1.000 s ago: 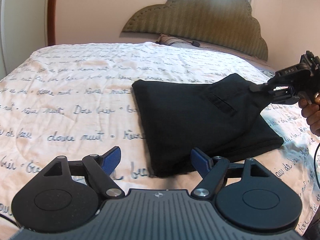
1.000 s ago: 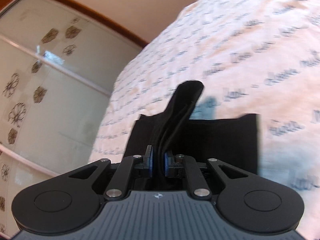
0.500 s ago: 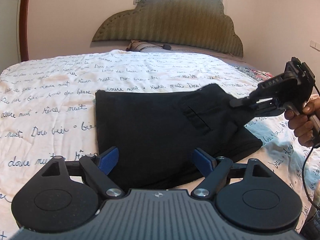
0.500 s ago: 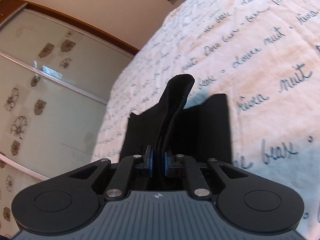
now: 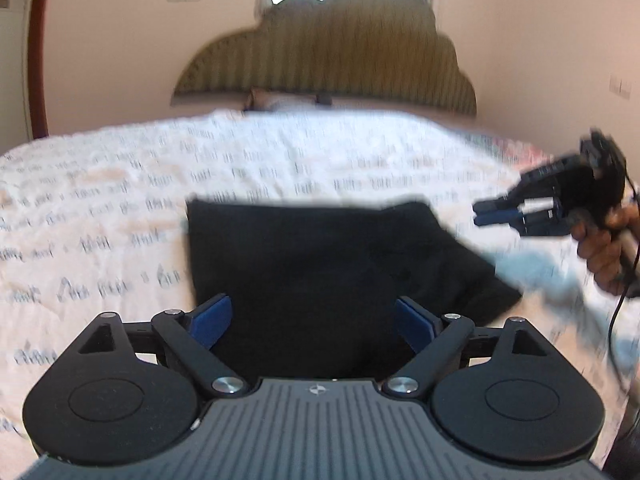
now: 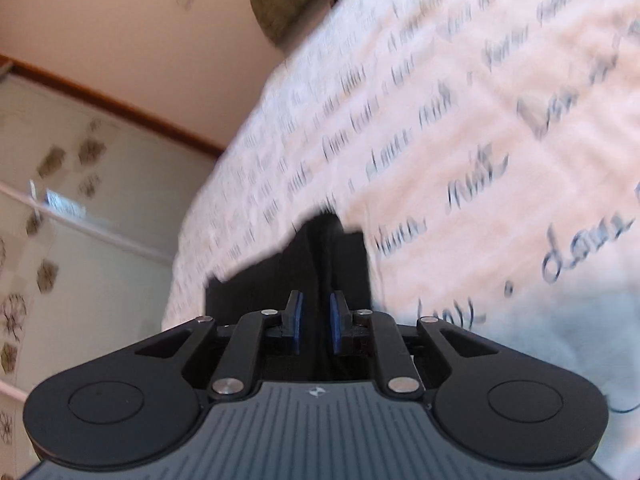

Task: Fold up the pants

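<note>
The black pants (image 5: 320, 264) lie folded into a flat rectangle on the bed, right in front of my left gripper (image 5: 312, 320), which is open wide and empty above their near edge. My right gripper (image 5: 486, 216) shows at the right of the left wrist view, off the pants' right corner and clear of the cloth. In the right wrist view the right gripper (image 6: 316, 320) has its blue pads a little apart with nothing pinched; the pants (image 6: 304, 264) lie beyond them.
The bed is covered by a white quilt with blue script (image 5: 120, 208). A padded olive headboard (image 5: 328, 52) and a pillow (image 5: 276, 100) are at the far end. A wardrobe with floral glass doors (image 6: 60, 240) stands beside the bed.
My right gripper has let go of the pants' corner and drawn back to the right; the raised corner has dropped flat. My left gripper stays open and has moved closer over the pants.
</note>
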